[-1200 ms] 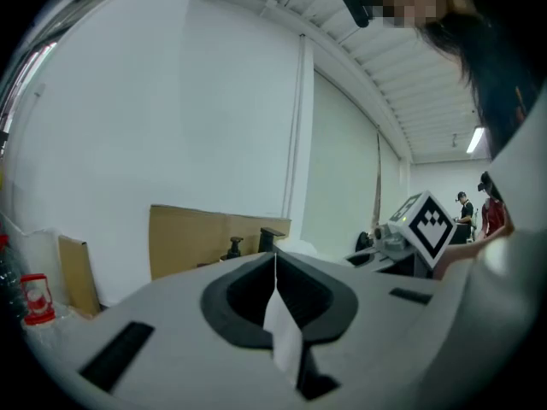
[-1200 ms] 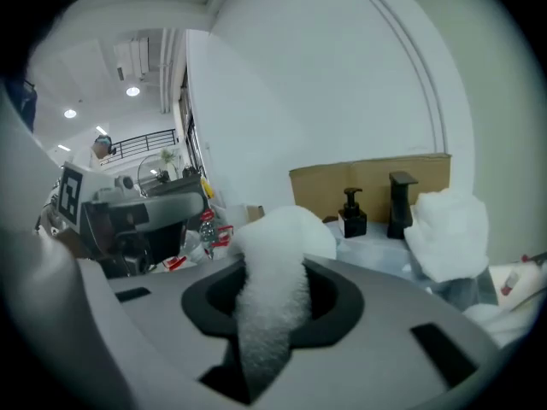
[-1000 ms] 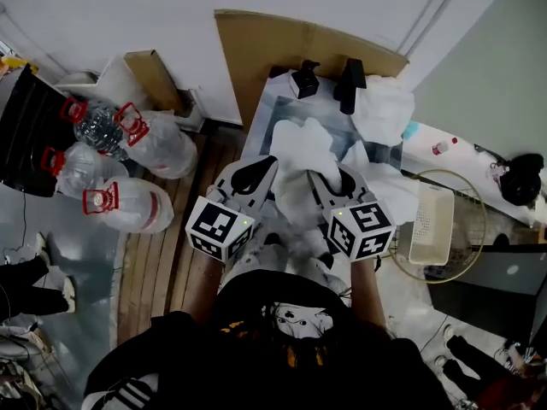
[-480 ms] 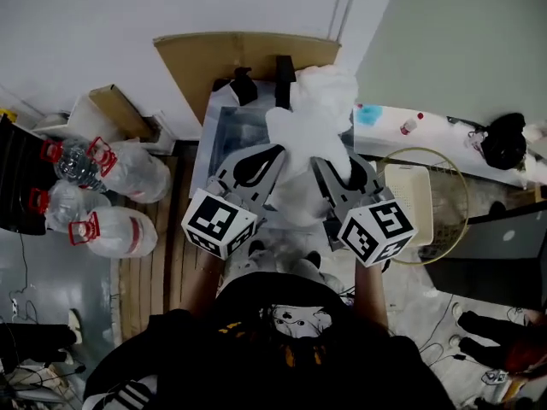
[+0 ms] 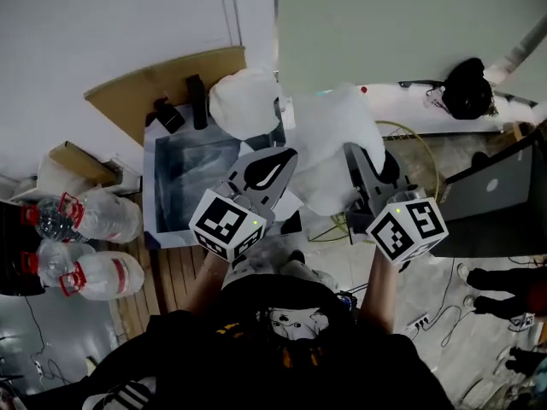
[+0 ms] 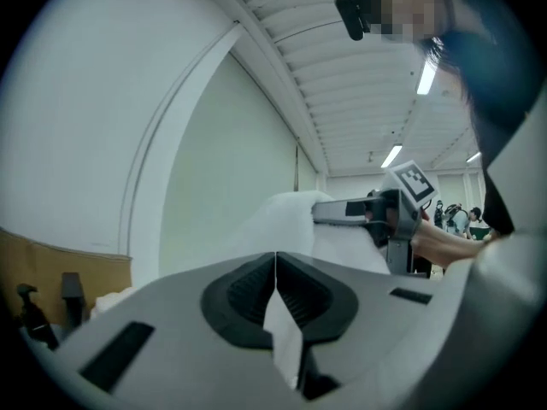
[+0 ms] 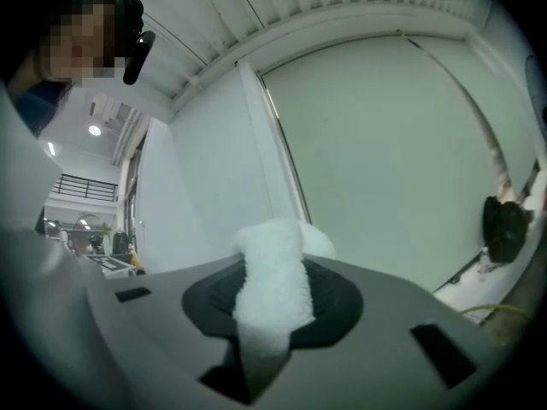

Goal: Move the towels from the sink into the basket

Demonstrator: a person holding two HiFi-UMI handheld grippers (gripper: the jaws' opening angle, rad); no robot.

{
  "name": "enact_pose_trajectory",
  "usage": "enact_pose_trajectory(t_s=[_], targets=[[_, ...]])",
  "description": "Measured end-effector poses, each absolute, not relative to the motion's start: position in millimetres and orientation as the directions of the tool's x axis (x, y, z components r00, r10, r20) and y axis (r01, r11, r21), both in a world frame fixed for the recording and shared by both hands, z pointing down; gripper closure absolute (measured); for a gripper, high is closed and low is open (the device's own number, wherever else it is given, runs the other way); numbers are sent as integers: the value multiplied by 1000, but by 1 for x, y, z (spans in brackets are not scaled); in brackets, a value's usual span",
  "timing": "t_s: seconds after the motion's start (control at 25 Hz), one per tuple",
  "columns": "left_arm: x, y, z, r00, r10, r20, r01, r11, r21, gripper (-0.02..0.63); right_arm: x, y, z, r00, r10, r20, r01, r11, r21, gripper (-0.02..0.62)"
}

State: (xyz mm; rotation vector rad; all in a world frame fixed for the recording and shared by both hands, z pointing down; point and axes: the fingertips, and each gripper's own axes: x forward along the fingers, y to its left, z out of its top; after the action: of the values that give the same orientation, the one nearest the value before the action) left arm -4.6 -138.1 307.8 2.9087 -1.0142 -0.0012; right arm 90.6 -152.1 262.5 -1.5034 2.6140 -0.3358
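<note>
A big white towel [image 5: 329, 148] hangs lifted between my two grippers, to the right of the sink [image 5: 175, 220]. My left gripper [image 5: 286, 156] is shut on a thin fold of it [image 6: 282, 331]. My right gripper [image 5: 355, 152] pinches a thick roll of the same towel [image 7: 269, 297]. The left gripper view shows the towel's bulk [image 6: 282, 220] and the right gripper [image 6: 376, 212] beyond it. A second white towel [image 5: 244, 101] lies at the sink's far right corner. Only a round yellowish rim of the basket [image 5: 427, 148] shows behind the towel.
Large water bottles [image 5: 94, 216] lie on the floor left of the sink. Black taps [image 5: 197, 101] and a cardboard sheet [image 5: 171, 84] stand behind it. A black bag [image 5: 468, 88] sits on the white ledge at right, a laptop [image 5: 496, 195] below it.
Both grippers have carried the towel up and to the right, off the sink and toward the basket. The head view has swung right with them.
</note>
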Motion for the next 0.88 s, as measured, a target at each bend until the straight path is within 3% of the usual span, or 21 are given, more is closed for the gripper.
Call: enact_pose_trajectory(t_s=[0.44, 0.68, 0.88], targets=[[131, -149, 336, 872, -482, 84, -488, -868, 87, 598, 297, -160, 349, -223, -958, 179, -952, 174, -253, 503], [164, -153, 358, 879, -455, 143, -469, -879, 87, 598, 360, -162, 485, -129, -903, 410, -984, 64, -168, 503], [175, -148, 380, 874, -433, 221, -460, -883, 88, 598, 394, -149, 623, -44, -757, 651, -998, 0, -68, 500]])
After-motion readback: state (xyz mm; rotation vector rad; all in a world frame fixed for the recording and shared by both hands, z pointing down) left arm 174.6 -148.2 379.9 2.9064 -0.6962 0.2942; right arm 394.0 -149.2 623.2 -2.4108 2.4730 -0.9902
